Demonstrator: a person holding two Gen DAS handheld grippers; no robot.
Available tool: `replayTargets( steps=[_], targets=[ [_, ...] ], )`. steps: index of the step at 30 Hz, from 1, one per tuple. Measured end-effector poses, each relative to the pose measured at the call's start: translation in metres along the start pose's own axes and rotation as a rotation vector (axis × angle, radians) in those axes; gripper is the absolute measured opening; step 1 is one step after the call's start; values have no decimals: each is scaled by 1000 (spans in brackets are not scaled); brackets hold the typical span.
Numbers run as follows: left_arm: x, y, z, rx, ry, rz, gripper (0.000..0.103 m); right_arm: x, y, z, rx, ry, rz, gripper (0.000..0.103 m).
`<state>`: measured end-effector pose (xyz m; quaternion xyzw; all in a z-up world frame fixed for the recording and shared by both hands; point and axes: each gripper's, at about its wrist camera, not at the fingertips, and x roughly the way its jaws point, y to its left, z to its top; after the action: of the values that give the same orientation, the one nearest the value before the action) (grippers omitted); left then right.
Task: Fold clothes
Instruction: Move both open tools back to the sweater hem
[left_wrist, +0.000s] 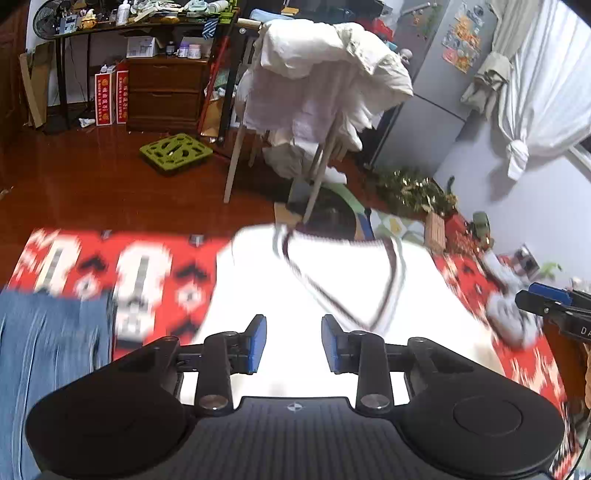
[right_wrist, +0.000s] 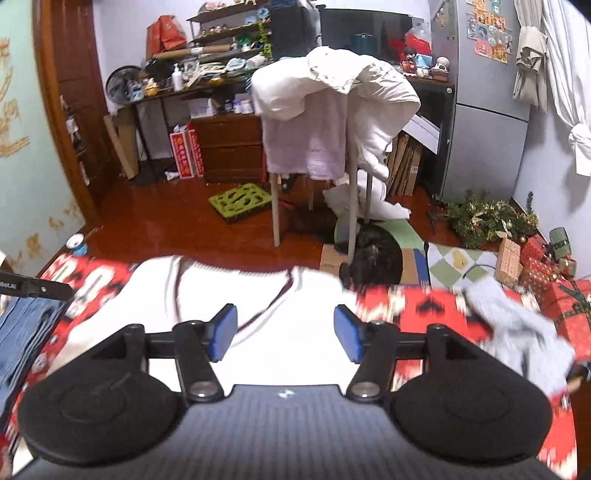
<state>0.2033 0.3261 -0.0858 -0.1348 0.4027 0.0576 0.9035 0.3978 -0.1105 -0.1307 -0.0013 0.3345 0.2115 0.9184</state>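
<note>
While the white garment (left_wrist: 332, 280) lies flat on the red patterned blanket (left_wrist: 147, 266), the left gripper (left_wrist: 293, 343) and right gripper (right_wrist: 286, 334) hover above it, both released and grasping nothing.

In front of me a red patterned cloth (left_wrist: 155, 266) covers what may be a tabletop; blur hides its edges. On it lie a white V-neck top (left_wrist: 332, 288) in the middle, blue denim (left_wrist: 44, 332) left, and a grey garment (right_wrist: 517, 325) right.

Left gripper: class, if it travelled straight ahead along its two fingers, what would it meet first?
Most likely the white garment spread on the red patterned blanket. The open left gripper points across it, toward its dark-trimmed neckline. Blur leaves its height above the cloth unclear.
</note>
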Motion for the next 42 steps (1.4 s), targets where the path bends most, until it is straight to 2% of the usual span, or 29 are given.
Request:
replayTargets(
  steps=[2, 8, 11, 13, 17, 22, 25, 31, 35, 37, 42],
  targets=[
    [-18, -10, -26, 0, 14, 1, 37, -27, 20, -24, -14, 12, -16, 75],
    [-57, -33, -95, -32, 74, 1, 38, -85, 64, -98, 5, 56, 4, 78],
    [-64, -40, -126, -61, 98, 9, 38, -95, 77, -136, 10, 91, -22, 78],
    [-63, -46, -147, -76, 125, 1, 38, -99, 83, -159, 29, 117, -10, 78],
    [-55, -54, -178, -78, 178, 36, 38, -95, 86, -192, 106, 167, 4, 78],
    [-43, -56, -192, -71, 230, 72, 38, -86, 81, -194, 108, 197, -30, 79],
    [-41, -56, -193, -62, 234, 74, 42, -72, 82, -196, 93, 249, -37, 81],
    [-39, -64, -197, -41, 217, 52, 66, -52, 85, -202, 57, 348, -41, 90],
    [-36, -75, -202, 29, 214, 61, 75, -46, 87, -205, 37, 382, -28, 102],
    [-35, -76, -203, 43, 213, 64, 77, -45, 90, -204, 11, 392, -43, 102],
    [-33, -70, -201, -6, 224, 27, 91, -41, 100, -205, -54, 414, -67, 103]
  ],
)
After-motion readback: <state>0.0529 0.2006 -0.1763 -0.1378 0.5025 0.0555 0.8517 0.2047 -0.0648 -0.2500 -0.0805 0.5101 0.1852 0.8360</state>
